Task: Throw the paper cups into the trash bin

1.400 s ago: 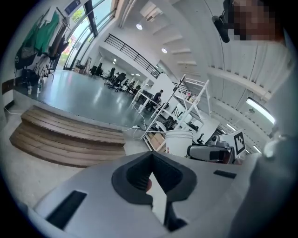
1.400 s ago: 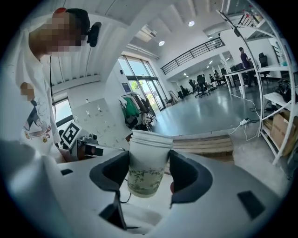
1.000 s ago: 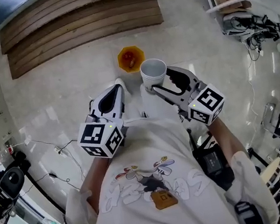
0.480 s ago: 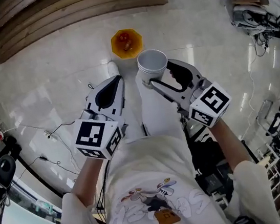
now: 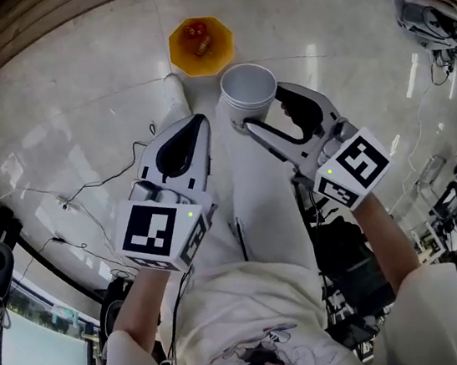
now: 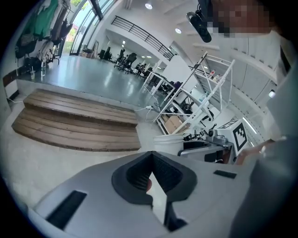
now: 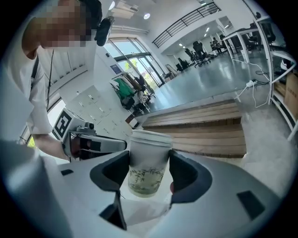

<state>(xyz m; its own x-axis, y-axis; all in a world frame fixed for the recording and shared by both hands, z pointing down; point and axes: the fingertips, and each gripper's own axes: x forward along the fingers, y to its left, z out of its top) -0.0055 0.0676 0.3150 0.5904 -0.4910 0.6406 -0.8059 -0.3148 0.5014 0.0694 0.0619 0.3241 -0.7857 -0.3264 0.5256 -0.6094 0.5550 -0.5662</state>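
Right hand-held gripper (image 7: 148, 174) stays clamped on the paper cup (image 5: 249, 90), with its pads pressing the sides below the rim and the cup upright. It may be several cups nested together; we cannot be sure. Our left hand-held gripper (image 6: 152, 162) has its jaws together on nothing.

What has changed in the last second is where we stand. The orange trash bin (image 5: 201, 46) on the floor (image 5: 77, 123) has grown larger in the head view and now sits just beyond the cup's rim. The wooden steps (image 5: 38, 31) have slid almost out at the top. We judge the carry nearly done. It remains to bring the cup over the bin's opening and let go.
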